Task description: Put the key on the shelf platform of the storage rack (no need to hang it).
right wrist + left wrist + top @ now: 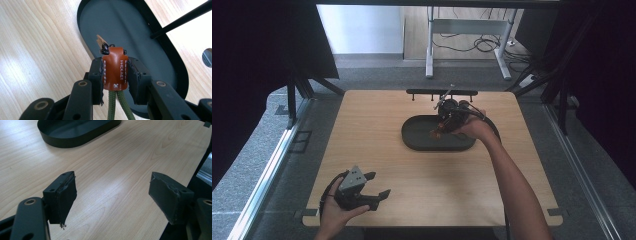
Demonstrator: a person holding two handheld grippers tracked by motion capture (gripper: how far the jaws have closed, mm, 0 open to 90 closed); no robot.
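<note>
Black jaws of the left gripper (374, 187) stand wide apart at the lower left of the high view, nothing between them, over the bare wooden table (377, 125) near its front edge. Farther back, right of centre, the right gripper (443, 127) is clenched on a brown leather tab (115, 68) stitched in white, with two olive-green cords (117, 105) running down from it between the jaws. That tab hangs over the dark oval tray (412, 137), which sits on the table just short of a black rail (422, 92) at the far edge.
</note>
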